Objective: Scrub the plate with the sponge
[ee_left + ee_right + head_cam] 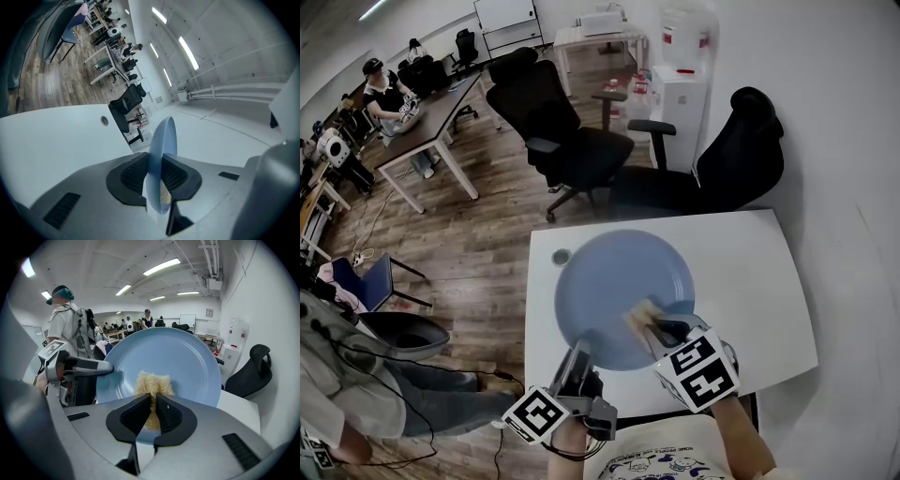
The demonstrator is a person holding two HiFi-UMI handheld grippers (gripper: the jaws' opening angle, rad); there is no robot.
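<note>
The plate [614, 281] is one round, smooth, pale blue disc with a shallow raised rim, and we see it over the near left part of the white bench [750, 272]. The left tool [157, 178] is clamped on the rim nearest us, one ribbed black pad on each face, so the plate shows edge-on between its jaws. A single sponge [152, 383], straw-coloured, coarse and fibrous, lies against the plate's inner face close to that same near rim. The right tool [153, 413] is closed on the sponge, whose fibres bulge out past the pads. The bench top is smooth and flat, with one small round hole [561, 256] just beside the plate's far left rim. Beyond the bench we count two black office chairs [558, 122] on the wood-plank floor [478, 253].
</note>
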